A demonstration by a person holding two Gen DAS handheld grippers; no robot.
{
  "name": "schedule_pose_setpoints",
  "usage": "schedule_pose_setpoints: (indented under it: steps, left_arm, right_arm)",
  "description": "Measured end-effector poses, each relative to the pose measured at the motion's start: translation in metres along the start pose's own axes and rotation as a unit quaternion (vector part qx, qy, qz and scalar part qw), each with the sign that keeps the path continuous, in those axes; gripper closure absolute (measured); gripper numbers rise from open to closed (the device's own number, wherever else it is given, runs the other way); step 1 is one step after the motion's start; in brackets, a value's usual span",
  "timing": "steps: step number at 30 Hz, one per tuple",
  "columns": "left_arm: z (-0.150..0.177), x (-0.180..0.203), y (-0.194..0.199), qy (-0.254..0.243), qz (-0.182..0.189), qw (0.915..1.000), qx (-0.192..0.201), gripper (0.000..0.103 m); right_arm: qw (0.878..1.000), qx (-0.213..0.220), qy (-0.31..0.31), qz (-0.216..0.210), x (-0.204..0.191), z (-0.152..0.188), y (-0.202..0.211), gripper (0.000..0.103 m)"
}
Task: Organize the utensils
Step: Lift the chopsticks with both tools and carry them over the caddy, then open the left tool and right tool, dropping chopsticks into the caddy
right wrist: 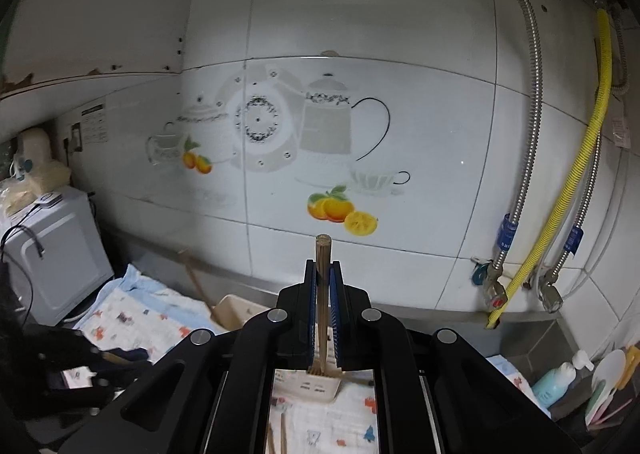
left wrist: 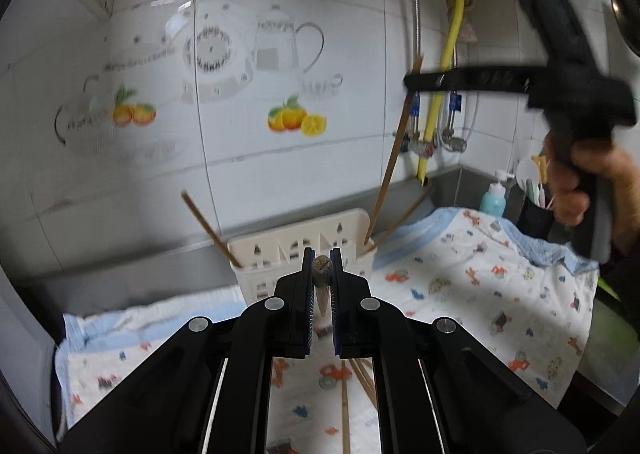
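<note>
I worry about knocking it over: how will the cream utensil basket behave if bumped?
The cream utensil basket looks like thin, slotted plastic, so probably light. Chopsticks lean out over its rim, and it sits on soft cloth, so it may tip or slide.

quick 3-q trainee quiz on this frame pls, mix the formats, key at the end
1. True or false: both grippers are empty.
2. Where does the lower end of the right gripper's chopstick point? A) into the cream utensil basket B) into the blue bottle C) at the yellow hose
3. Fill in: the basket stands on a printed ____.

Key
1. False. The left gripper is shut on a chopstick, seen end-on; the right gripper is shut on another chopstick.
2. A. In the left wrist view that chopstick runs down into the right end of the utensil basket, which already holds other chopsticks.
3. Cloth.
</note>
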State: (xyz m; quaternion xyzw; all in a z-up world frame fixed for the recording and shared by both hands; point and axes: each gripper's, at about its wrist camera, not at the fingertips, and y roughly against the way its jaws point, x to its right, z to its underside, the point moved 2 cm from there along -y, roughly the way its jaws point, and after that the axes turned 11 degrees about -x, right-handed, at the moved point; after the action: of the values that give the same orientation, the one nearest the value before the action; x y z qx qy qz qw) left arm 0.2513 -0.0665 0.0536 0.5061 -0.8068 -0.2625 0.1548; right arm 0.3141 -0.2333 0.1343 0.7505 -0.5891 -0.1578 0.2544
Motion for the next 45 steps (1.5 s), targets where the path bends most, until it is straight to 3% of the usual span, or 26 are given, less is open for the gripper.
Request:
schedule_pose_setpoints:
  steps: [6,11,18,22,30,34,45]
  left_arm:
    - [-0.037,-0.001,0.028,-0.014,0.0,0.9993,0.034,0.097]
    - [-0.061,-0.008,0.043,-0.025,-0.024,0.9979,0.055,0.097]
    - [-0.074,-0.032,0.027,0.009,-0.023,0.9985,0.049,0.097]
    - [-0.074,-0.04,0.004,0.019,-0.025,0.9995,0.01,0.097]
    - [-0.08,-0.053,-0.045,0.034,-0.026,0.9976,-0.054,0.097]
    - [-0.082,-0.053,-0.065,0.035,-0.031,0.9961,-0.074,0.097]
    - [-0.079,-0.053,-0.07,0.048,-0.034,0.9948,-0.083,0.095]
  right_arm:
    - [1.0,-0.024,-0.014,-0.001,0.008,0.0,-0.035,0.096]
    - [0.998,-0.062,-0.028,-0.007,0.014,0.011,-0.068,0.097]
    - [0.996,-0.08,-0.033,-0.008,0.018,0.025,-0.085,0.096]
    - [0.996,-0.083,-0.03,-0.006,0.019,0.026,-0.087,0.096]
    - [0.997,-0.067,-0.026,0.004,0.02,0.024,-0.075,0.095]
    - [0.999,-0.048,-0.017,0.011,0.017,0.027,-0.054,0.083]
    - [1.0,-0.014,0.008,0.018,0.005,0.077,0.012,0.069]
